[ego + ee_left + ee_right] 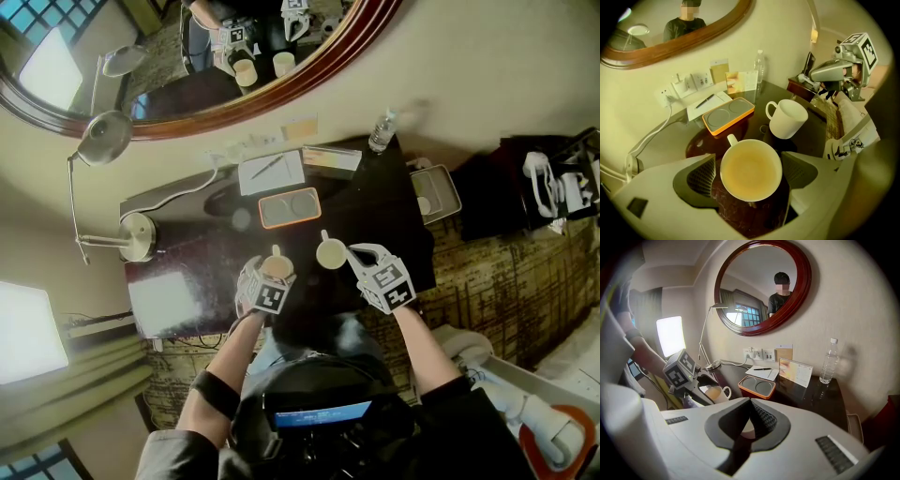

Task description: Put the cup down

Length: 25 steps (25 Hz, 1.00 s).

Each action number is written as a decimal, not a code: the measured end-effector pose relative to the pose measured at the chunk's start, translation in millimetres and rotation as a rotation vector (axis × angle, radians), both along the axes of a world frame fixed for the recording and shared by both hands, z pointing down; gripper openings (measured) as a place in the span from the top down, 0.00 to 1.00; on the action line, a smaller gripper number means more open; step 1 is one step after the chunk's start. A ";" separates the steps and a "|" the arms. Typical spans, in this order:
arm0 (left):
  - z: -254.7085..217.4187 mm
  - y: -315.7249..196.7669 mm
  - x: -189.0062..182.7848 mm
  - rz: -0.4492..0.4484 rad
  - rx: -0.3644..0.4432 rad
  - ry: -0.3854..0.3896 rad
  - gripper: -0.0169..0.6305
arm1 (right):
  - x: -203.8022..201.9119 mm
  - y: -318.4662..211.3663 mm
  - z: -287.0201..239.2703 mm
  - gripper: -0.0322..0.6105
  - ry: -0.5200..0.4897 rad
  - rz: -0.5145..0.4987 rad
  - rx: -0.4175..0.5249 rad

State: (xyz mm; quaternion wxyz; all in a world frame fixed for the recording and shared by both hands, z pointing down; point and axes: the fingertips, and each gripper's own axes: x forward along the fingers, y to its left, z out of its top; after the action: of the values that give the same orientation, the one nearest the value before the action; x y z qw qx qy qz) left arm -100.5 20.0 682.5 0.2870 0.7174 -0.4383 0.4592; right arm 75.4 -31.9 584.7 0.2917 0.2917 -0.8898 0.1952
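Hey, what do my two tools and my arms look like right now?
Both the left tool and right tool have pale grey shells, dark ribbed pads and a cube of black-and-white square markers. The sleeves are dark.

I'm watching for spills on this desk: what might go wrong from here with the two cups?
1. The right gripper pinches the white cup by its wall alone, tilted; it may slip, or land on its edge and topple.
2. It hangs close to the full cup, so setting it down might knock that one and spill onto the dark table.
3. The left gripper stands open around the full cup; a slanted withdrawal could clip its rim.
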 end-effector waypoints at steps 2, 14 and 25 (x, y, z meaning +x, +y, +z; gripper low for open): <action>-6.5 -0.8 2.9 0.018 0.009 0.017 0.29 | -1.8 0.8 -0.6 0.93 -0.002 -0.004 -0.001; -115.4 -19.1 -14.6 0.051 0.291 0.147 0.47 | -23.9 -6.6 -14.0 0.93 -0.018 -0.023 0.029; -182.6 -9.1 -50.7 0.004 0.564 0.253 0.97 | -44.3 -8.6 -31.9 0.93 -0.028 -0.020 0.061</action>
State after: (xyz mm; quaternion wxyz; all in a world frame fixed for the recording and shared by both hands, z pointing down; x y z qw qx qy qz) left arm -151.1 10.9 499.9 0.1280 0.8210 -0.5079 0.2272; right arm 31.1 -40.5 552.8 0.2721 0.2890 -0.9022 0.1690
